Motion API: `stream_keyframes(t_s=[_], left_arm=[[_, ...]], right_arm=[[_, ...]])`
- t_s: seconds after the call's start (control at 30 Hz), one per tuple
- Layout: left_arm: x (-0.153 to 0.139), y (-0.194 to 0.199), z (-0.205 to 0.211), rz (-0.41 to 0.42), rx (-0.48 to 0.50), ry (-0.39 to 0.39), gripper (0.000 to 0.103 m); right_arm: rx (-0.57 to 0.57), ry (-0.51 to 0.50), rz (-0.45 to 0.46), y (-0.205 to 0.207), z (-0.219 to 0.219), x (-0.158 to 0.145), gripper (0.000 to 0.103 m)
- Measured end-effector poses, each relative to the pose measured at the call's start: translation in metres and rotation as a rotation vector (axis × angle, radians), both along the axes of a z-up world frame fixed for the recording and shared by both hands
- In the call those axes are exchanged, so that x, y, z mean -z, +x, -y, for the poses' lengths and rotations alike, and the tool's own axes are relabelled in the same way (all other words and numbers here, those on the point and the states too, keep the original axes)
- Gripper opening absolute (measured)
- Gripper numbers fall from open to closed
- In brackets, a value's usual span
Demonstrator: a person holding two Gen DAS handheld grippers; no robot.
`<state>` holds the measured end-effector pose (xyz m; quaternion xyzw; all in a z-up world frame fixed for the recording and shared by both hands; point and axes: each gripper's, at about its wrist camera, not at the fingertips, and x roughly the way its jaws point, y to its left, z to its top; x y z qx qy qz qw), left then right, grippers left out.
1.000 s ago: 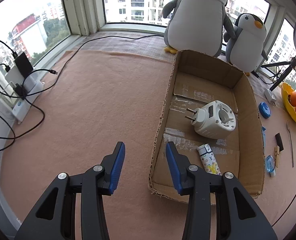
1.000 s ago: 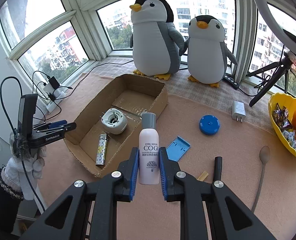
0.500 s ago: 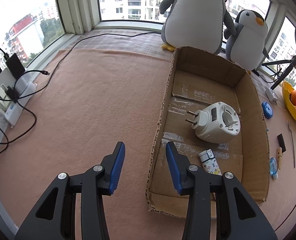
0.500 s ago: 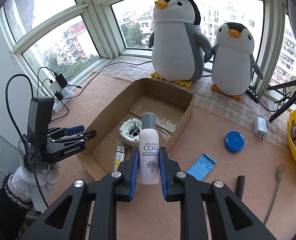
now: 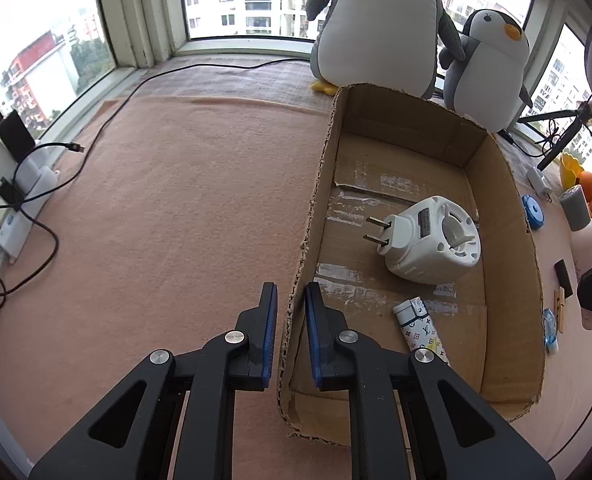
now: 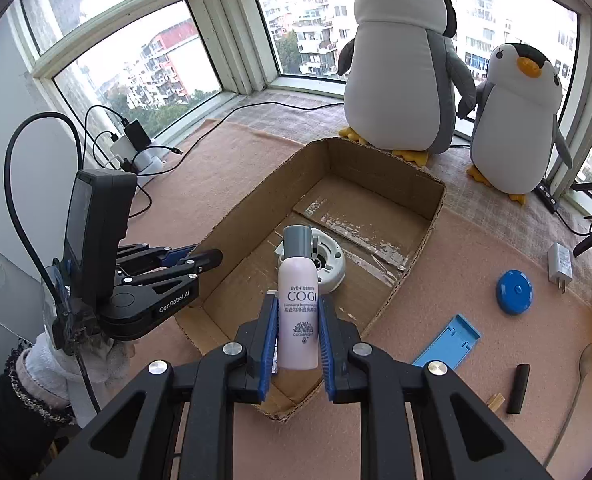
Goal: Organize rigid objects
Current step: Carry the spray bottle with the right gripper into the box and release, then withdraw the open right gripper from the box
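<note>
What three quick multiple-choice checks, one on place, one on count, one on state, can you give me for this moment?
1. Where are the left gripper's fingers?
A. Astride the cardboard box's left wall
B. Around the white plug adapter
C. Over the yellow bowl

2. How many plush penguins stand by the window?
A. One
B. Two
C. Three

3. What is the state of the pink bottle?
A. Lying in the box
B. Standing on the mat
C. Upright, clamped in the right gripper

Key: 1 A, one finger shows on each side of the wall. 2 B, a large penguin and a small penguin. 3 C, blue pads press both its sides.
</note>
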<state>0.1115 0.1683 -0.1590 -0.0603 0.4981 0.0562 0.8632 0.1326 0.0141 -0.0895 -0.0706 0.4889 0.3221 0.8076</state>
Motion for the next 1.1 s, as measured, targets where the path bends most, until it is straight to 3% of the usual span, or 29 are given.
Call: stream_keyframes(t_s=[0.6,0.67,0.73,1.1], left_arm=[[0.001,0.0,0.002,0.006,0.007,-0.004,0.01],[0.001,0.0,0.002,0.006,0.007,-0.005,0.01],[0.001,0.0,0.002,0.005,0.007,-0.005,0.01],[0.001,0.0,0.001,0.005,0.005,-0.007,0.009]], right_arm=[[-0.042,-0.023,-0.045,0.001,-0.027,0.025,0.019],[-0.039,-0.025,-0.035,0.001,-0.027,0.024,0.039],[-0.034,-0.02,-0.025,0.001,-0.025,0.023,0.049],[-0.001,-0.018,-0.018,0.001,-0.008,0.02,0.05]])
